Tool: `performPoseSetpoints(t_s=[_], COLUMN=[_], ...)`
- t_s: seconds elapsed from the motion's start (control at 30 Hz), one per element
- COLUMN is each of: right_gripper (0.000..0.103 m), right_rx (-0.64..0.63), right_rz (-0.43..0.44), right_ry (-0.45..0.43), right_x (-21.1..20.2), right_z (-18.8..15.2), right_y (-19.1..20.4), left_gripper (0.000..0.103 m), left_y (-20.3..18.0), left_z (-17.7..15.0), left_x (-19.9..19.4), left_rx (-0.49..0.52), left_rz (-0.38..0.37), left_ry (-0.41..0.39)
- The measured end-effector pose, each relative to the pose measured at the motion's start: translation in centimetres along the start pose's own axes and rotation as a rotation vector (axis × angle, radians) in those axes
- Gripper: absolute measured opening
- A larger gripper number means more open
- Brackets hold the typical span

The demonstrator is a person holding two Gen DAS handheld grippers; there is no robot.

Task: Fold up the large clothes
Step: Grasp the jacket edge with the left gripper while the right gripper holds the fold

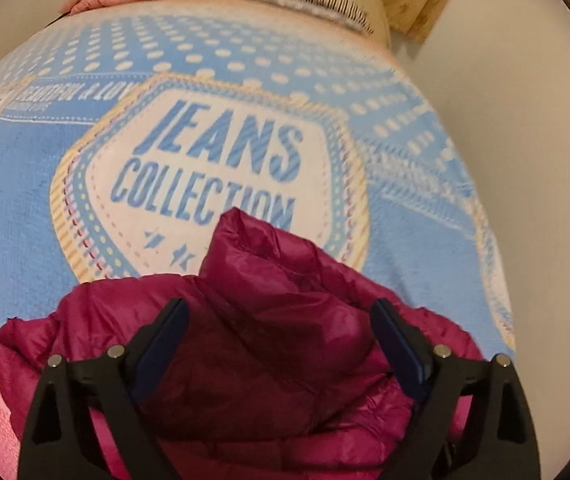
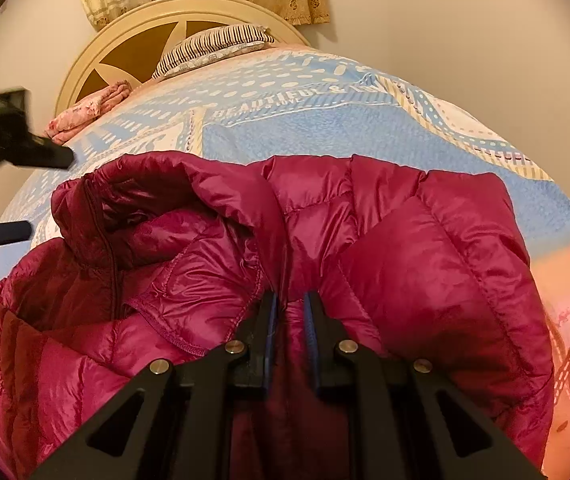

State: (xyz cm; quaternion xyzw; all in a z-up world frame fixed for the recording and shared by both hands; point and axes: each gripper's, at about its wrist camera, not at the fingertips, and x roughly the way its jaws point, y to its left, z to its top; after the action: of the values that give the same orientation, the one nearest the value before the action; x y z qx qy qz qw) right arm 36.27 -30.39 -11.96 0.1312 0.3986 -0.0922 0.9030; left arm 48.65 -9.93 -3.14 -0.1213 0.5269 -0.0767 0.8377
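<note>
Right gripper (image 2: 290, 300) pinching a jacket (image 2: 425, 248) fold dead ahead; left gripper (image 1: 281, 308) hovering wide above its edge, farther off.

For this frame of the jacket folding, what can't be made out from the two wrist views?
- Jacket lower part: cut off by the bottom edge and covered by the right gripper, right wrist view.
- Fabric between the right gripper's nearly closed fingers: pinched or not, cannot tell.
- Left gripper: open above the jacket; contact unclear.
- Small print on the bedspread: blurred, left wrist view.
- Headboard: partly hidden by the pillow.
</note>
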Motion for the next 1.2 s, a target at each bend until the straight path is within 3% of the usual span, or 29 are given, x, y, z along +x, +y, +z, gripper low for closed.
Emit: performPoseSetpoints(t_s=[0.2, 0.27, 0.33, 0.47, 0.5, 0.53, 0.93, 1.0, 1.07, 1.1, 1.13, 1.2], right_gripper=[0.014, 0.014, 0.014, 0.014, 0.014, 0.014, 0.014, 0.014, 0.014, 0.014, 0.014, 0.014], right_rx=[0.005, 0.006, 0.007, 0.007, 0.008, 0.008, 0.006, 0.006, 0.008, 0.01, 0.011, 0.012], right_rz=[0.01, 0.012, 0.013, 0.012, 0.013, 0.014, 0.011, 0.012, 0.015, 0.017, 0.018, 0.019], right_ry=[-0.002, -0.002, -0.002, -0.003, -0.003, -0.003, -0.003, -0.003, -0.002, -0.003, -0.003, -0.003], right_x=[0.1, 0.1, 0.1, 0.1, 0.1, 0.1, 0.1, 0.1, 0.1, 0.1, 0.1, 0.1], right_z=[0.1, 0.0, 0.0, 0.0, 0.0, 0.0, 0.0, 0.0, 0.0, 0.0, 0.0, 0.0], right_y=[-0.1, -0.2, -0.2, -0.2, -0.2, -0.2, -0.2, -0.2, -0.2, -0.3, -0.3, -0.3], left_gripper=[0.094, 0.089, 0.052, 0.033, 0.019, 0.013, 0.009, 0.012, 0.03, 0.063, 0.089, 0.096], left_y=[-1.5, -1.2, -0.7, -0.5, -0.3, -0.2, 2.0, 1.4, 0.3, -0.2, -0.9, -1.5], left_z=[-0.1, 0.3, 0.0, -0.6, -0.7, -0.8, -4.7, -3.8, -2.9, -2.5, -1.8, -1.2], left_x=[0.7, 1.1, 1.3, 0.8, 0.4, 0.1, -5.0, -4.7, -4.5, -4.3, -3.9, -3.6], left_rx=[0.042, 0.023, 0.009, 0.044, 0.052, 0.058, 0.134, 0.145, 0.157, 0.156, 0.146, 0.128], left_rz=[0.029, 0.035, 0.031, 0.039, 0.042, 0.041, -0.031, -0.066, -0.094, -0.098, -0.093, -0.099], left_ry=[0.01, 0.025, 0.046, 0.045, 0.041, 0.039, -0.065, -0.056, -0.043, -0.037, -0.04, -0.065])
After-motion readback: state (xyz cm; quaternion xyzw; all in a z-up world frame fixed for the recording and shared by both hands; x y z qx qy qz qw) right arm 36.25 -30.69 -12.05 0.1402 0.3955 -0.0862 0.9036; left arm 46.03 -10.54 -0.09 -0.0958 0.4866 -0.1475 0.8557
